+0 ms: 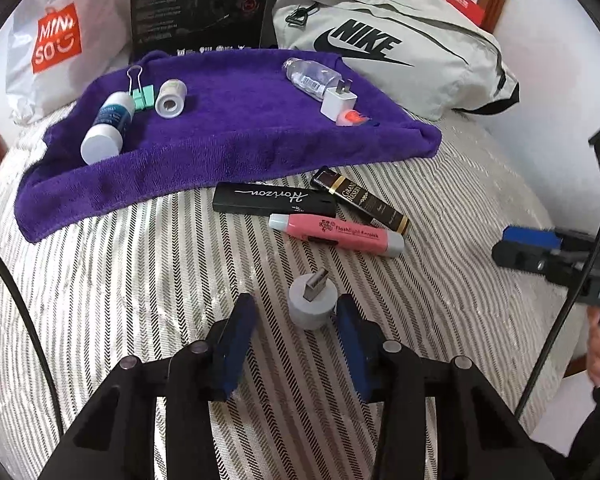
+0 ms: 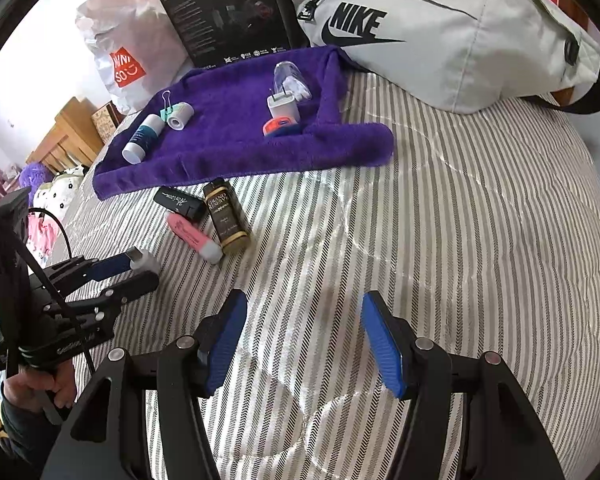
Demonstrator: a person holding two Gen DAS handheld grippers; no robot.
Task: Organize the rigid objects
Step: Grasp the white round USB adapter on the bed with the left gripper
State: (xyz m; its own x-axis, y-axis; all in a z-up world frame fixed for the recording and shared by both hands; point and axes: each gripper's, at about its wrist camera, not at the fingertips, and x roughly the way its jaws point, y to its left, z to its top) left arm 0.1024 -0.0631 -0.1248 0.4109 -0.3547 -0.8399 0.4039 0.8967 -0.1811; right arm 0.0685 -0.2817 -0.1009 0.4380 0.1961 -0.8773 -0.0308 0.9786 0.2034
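A grey round USB plug [image 1: 311, 307] lies on the striped bedspread [image 1: 140, 280] between the fingers of my left gripper [image 1: 296, 305]. The right finger touches it and the left finger stands apart, so the jaws are open. Beyond it lie a pink flashlight tube [image 1: 336, 234], a black Horizon box [image 1: 272, 200] and a brown box [image 1: 360, 200]. The purple towel [image 1: 228, 140] holds a white-blue bottle [image 1: 108, 124], a mint binder clip [image 1: 140, 92], a tape roll [image 1: 171, 98], a clear bottle [image 1: 308, 76] and a white charger [image 1: 339, 101]. My right gripper [image 2: 304, 320] is open over bare bedspread.
A grey Nike bag [image 1: 400, 40], a black carton [image 1: 200, 4] and a white Miniso bag [image 1: 56, 40] stand behind the towel. Wooden furniture [image 2: 68, 132] is off the bed's left side. A hand [image 2: 36, 388] holds the left gripper's handle.
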